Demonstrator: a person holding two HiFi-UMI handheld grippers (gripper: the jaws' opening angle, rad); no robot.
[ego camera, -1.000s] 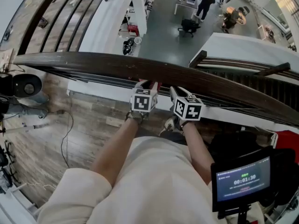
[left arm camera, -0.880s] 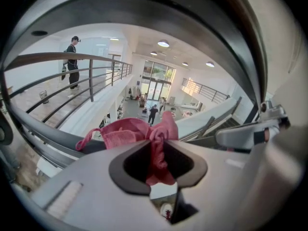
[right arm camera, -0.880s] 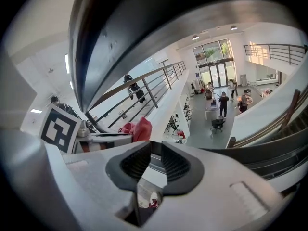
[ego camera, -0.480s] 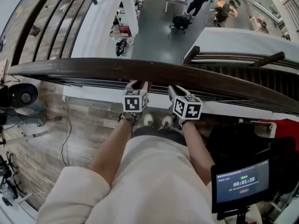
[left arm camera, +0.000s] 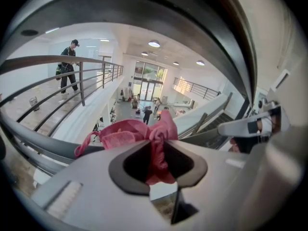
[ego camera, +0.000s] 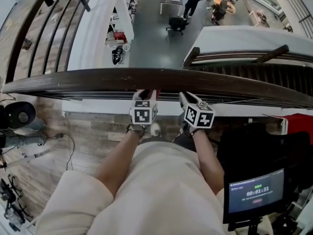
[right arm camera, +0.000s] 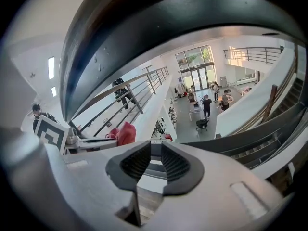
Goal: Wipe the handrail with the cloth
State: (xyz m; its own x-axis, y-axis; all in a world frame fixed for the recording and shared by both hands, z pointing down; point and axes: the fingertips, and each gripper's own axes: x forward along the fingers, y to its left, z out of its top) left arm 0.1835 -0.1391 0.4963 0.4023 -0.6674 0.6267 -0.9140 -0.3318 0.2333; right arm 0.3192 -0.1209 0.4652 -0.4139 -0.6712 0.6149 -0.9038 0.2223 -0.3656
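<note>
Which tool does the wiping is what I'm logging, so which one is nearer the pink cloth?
Left. The left tool is clamped on the cloth, bunched between its jaws. The right tool is empty, alongside to the right, clear of the cloth.

The black screen shows a timer reading 00:01:31.

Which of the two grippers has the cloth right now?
The left gripper: its jaws are shut on the pink cloth, which bunches out in front of them. The right gripper has its jaws slightly apart with nothing between them.
</note>
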